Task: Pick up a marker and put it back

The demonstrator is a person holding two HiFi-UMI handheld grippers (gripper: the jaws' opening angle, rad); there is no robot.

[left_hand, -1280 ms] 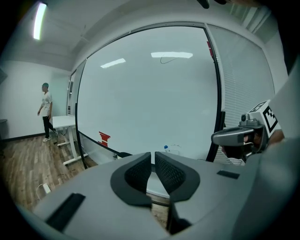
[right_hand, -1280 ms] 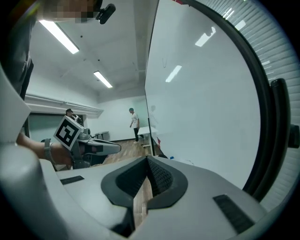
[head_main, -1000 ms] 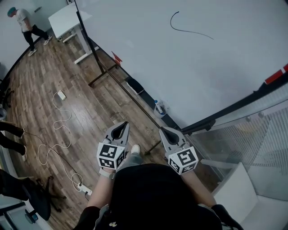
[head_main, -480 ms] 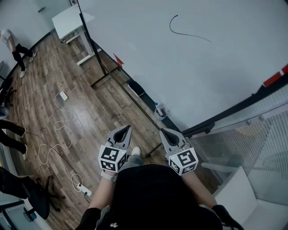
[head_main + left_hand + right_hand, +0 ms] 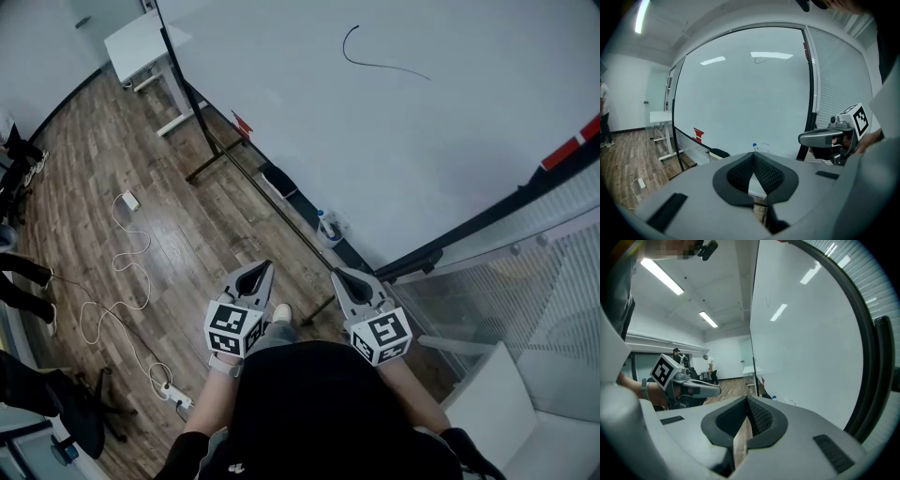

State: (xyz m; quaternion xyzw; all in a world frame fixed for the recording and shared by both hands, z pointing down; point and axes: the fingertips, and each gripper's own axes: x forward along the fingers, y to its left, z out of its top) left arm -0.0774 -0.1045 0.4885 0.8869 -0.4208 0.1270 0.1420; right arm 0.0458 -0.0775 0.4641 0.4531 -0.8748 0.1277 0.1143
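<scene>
You'll see the marker point(image 5: 322, 219) as a small pale piece with a blue cap on top. It stands about upright on the bottom ledge of the whiteboard point(image 5: 441, 131), toward the end of that ledge nearer you. It is too small to show finer detail.

You see an evenly bright room, ceiling strips point(image 5: 661, 275) mirrored on the whiteboard point(image 5: 754, 103), gripper views bowed, dark at corners.
</scene>
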